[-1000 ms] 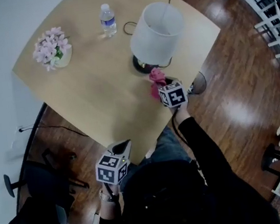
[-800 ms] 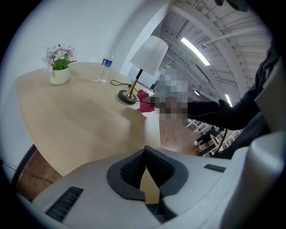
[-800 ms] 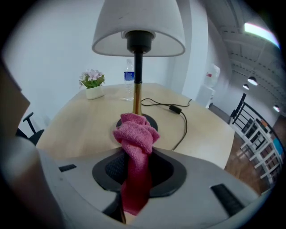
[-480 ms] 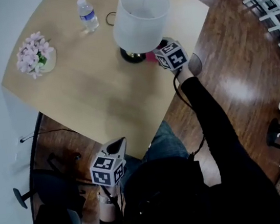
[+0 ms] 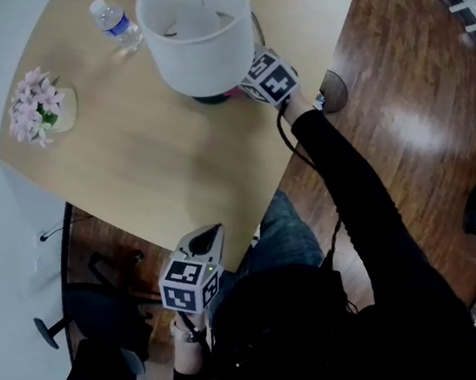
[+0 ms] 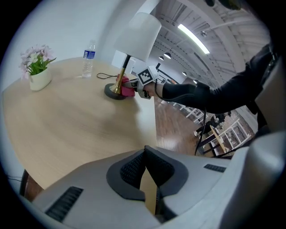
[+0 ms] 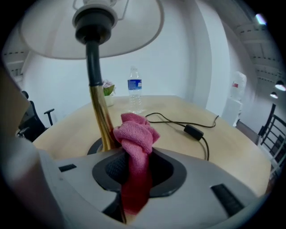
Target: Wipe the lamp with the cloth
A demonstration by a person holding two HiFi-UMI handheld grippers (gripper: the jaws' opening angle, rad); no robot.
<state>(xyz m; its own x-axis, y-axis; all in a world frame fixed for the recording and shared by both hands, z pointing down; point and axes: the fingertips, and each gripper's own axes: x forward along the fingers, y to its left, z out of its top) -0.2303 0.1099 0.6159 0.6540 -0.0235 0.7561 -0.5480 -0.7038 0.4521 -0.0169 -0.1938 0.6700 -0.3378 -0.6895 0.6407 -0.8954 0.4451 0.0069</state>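
The right gripper [image 7: 136,176], jaws clamped on the pink cloth [image 7: 135,134], holds the bunched wad beside the brass stem [image 7: 103,123] of the lamp [image 5: 199,36]. The stem rises upright immediately left of the cloth, above the dark base [image 7: 96,146] on the table [image 5: 156,170]. The left gripper [image 6: 145,176], closed on nothing, hangs well apart at the table's near edge. From overhead the white shade [image 6: 138,33] hides stem, base and most of the cloth; whether cloth and stem touch cannot be told.
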